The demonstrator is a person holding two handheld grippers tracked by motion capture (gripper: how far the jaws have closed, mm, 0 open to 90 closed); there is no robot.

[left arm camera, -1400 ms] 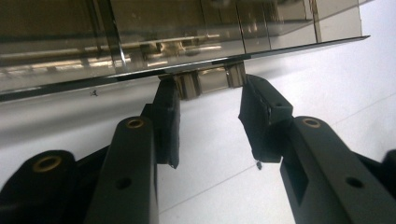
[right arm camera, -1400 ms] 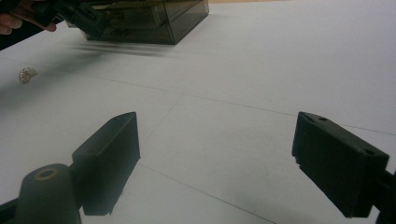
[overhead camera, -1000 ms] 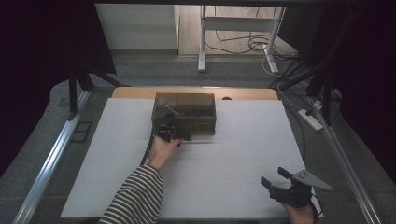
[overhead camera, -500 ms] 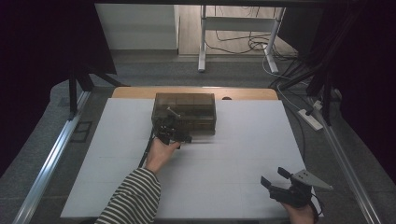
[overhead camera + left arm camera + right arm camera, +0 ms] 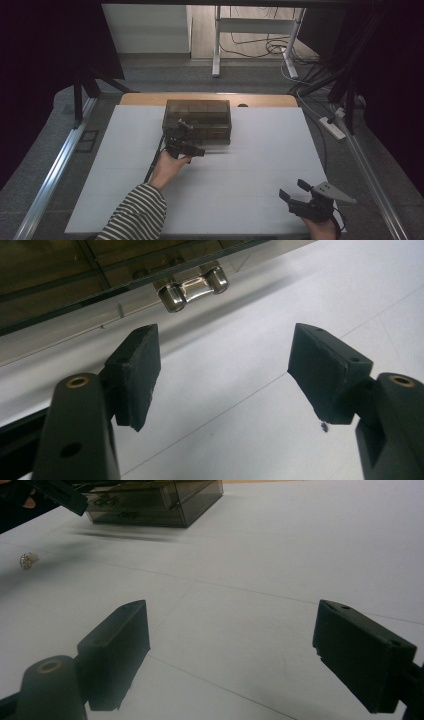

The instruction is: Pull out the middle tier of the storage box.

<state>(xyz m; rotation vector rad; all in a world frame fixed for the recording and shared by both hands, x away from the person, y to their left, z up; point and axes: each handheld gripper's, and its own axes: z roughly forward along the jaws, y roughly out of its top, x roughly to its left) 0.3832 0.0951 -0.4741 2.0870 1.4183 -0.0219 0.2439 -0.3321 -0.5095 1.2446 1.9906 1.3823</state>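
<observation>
Drawn slightly back from the smoky translucent box point(image 5: 198, 121), the left gripper point(image 5: 192, 150) has just been spreading its jaws, nothing between them. A shiny metal clasp point(image 5: 192, 286) is seen on the box front, at the white table's point(image 5: 250, 165) far edge. A small metallic bead point(image 5: 28, 560) lies nearby. The right gripper point(image 5: 295, 192) is held spread, well apart.

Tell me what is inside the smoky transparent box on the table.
Through the tinted walls of the box, dividers split it into compartments, and a metal handle sits on its front. The dark tint hides whatever lies in the compartments.
</observation>
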